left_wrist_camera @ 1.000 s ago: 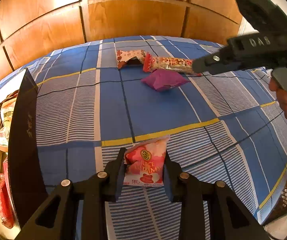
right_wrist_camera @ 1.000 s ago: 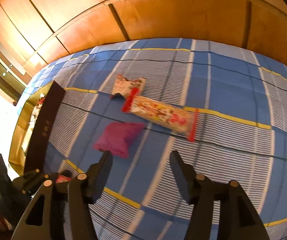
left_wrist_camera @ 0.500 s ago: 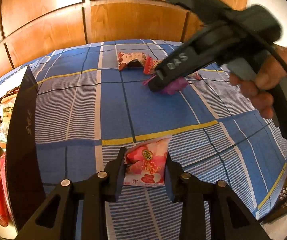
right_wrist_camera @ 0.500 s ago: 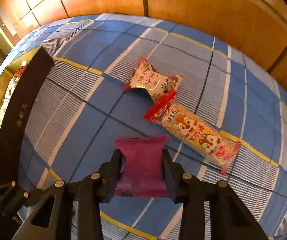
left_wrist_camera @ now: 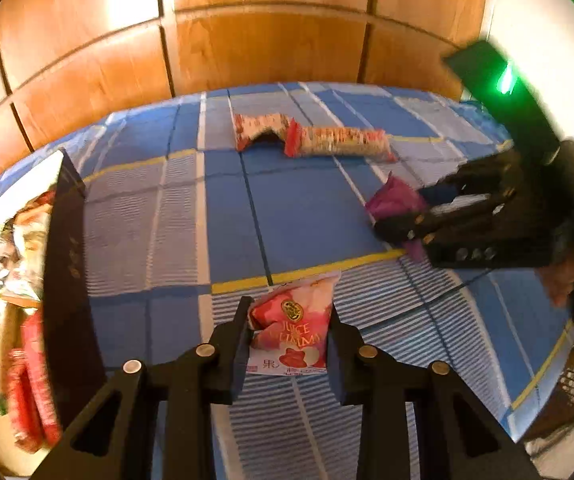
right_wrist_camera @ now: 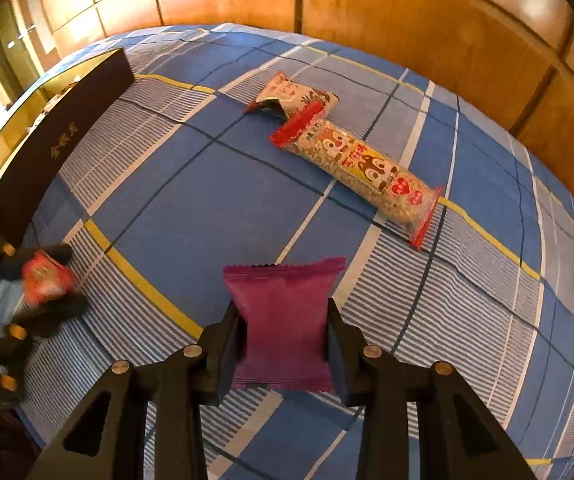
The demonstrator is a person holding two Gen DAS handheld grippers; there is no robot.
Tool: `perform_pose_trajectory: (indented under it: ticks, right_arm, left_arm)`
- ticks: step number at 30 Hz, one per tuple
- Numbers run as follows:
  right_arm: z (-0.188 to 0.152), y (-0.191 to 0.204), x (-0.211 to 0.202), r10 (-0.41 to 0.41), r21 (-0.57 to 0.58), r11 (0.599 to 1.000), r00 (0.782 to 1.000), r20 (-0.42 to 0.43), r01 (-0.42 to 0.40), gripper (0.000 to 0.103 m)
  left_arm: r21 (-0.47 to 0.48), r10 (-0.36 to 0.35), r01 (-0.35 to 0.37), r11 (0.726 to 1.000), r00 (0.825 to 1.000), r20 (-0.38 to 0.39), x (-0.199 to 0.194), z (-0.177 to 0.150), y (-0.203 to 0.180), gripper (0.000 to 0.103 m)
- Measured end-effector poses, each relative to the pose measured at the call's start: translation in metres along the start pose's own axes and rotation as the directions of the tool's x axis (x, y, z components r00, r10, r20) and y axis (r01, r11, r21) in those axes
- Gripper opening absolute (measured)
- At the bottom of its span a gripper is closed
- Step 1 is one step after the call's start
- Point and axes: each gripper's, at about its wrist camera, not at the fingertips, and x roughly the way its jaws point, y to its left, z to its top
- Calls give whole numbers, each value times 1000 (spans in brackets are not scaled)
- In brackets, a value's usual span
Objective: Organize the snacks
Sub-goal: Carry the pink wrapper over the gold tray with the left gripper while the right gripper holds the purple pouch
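Blue plaid bedspread (right_wrist_camera: pixel 207 184); dark-walled box (right_wrist_camera: pixel 55 148) of snacks at its left edge, contents blurred and cut off; long puffed-snack tube (right_wrist_camera: pixel 363 168) and torn wrapper (right_wrist_camera: pixel 291 96) near the far edge – both untouched; left gripper (left_wrist_camera: pixel 289 334) clamped on red gummy packet (left_wrist_camera: pixel 291 328); right gripper (right_wrist_camera: pixel 283 332) clamped on purple packet (right_wrist_camera: pixel 283 316). Pickup step, judged; next – carry both packets to the box; whether they have left the cloth is unclear

Between my grippers the checked cloth (right_wrist_camera: pixel 191 184) lies bare, a wide lane. Far side: long packet (right_wrist_camera: pixel 361 168) touching a crumpled wrapper (right_wrist_camera: pixel 291 94). Left edge: dark box wall (left_wrist_camera: pixel 67 264) stands upright, blocking passage; wood panelling (left_wrist_camera: pixel 263 48) closes the back.
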Motion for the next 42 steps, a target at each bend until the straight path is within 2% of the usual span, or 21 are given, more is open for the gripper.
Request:
perform_pose_trajectory:
  ticks: [4, 9, 16, 25, 42]
  right_arm:
    - [-8, -2, -2, 17, -8, 1000, 1000, 19, -16, 38]
    - [-14, 3, -6, -2, -37, 999, 999, 37, 3, 38]
    - [-11, 11, -8, -29, -67, 997, 998, 55, 33, 38]
    - [-9, 11, -5, -32, -77, 996, 997, 77, 38, 38]
    - [-10, 12, -5, -36, -90, 995, 996, 87, 44, 38]
  left_arm:
    - [-45, 18, -16, 999, 999, 47, -27, 7, 10, 32]
    - [-114, 79, -68, 991, 992, 96, -59, 12, 30, 32]
    - [-190, 164, -141, 972, 981, 108, -84, 7, 62, 32]
    - [-279, 230, -198, 940, 969, 89, -94, -6, 95, 33]
    - [-355, 295, -260, 898, 955, 47, -93, -20, 132, 33]
